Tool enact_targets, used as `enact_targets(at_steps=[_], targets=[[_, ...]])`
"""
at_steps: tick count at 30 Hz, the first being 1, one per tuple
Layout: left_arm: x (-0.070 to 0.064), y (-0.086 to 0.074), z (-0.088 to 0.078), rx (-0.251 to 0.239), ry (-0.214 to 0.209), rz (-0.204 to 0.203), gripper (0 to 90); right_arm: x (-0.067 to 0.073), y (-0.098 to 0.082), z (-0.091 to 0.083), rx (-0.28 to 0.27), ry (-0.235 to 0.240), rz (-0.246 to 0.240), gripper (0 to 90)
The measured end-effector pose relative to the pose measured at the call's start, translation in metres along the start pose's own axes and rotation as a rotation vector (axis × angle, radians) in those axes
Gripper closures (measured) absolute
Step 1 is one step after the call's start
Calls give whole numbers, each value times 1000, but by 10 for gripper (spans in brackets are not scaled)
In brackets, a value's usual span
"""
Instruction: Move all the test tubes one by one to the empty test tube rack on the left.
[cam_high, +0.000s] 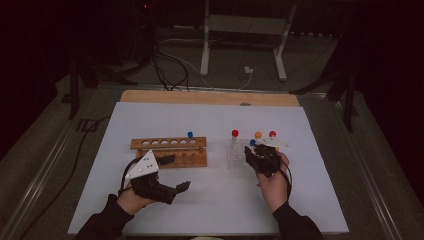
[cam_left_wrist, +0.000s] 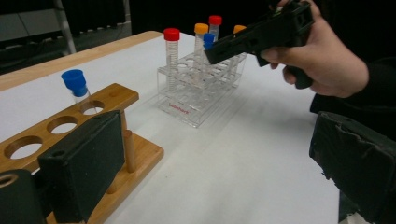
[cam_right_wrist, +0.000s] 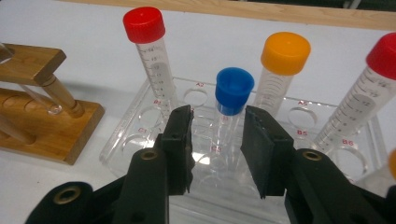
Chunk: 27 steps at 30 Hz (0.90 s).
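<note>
**Closing on the blue-capped tube in the clear rack**

The right gripper (cam_right_wrist: 215, 156) hung over the near edge of the clear rack (cam_right_wrist: 140, 121), its jaws narrowed either side of the blue-capped tube (cam_right_wrist: 232, 93) but with a sliver of gap on both sides, so not yet clamped. That tube stood upright in the middle of the rack, with a red-capped tube (cam_right_wrist: 147, 42) to its left and an orange-capped tube (cam_right_wrist: 284, 60) just behind to its right. Doing this step well probably meant centring the pads on the tube body just under the cap, squeezing evenly, then lifting straight up clear of its neighbours. The left gripper (cam_high: 170, 172), jaws wide apart and empty, waited beside the wooden rack (cam_high: 170, 150), left of the clear rack.
</note>
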<state>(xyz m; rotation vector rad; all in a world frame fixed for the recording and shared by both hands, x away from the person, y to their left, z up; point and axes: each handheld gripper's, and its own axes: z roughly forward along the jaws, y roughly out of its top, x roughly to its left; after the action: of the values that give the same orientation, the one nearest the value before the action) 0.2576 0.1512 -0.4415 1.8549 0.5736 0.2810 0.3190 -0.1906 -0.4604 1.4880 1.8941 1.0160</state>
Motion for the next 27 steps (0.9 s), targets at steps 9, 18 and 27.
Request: enact_targets(at_steps=[9,18,27], targets=[[1,0,0,-1,-1,-1,44,1,3,8,16,-24,-9,729],[2,-1,-1,1,-2,-5,44,-1,3,10,21,-28,-6,769],[3,-2,0,6,-2,-6,44,3,9,-5,-45,-33,-57,770]])
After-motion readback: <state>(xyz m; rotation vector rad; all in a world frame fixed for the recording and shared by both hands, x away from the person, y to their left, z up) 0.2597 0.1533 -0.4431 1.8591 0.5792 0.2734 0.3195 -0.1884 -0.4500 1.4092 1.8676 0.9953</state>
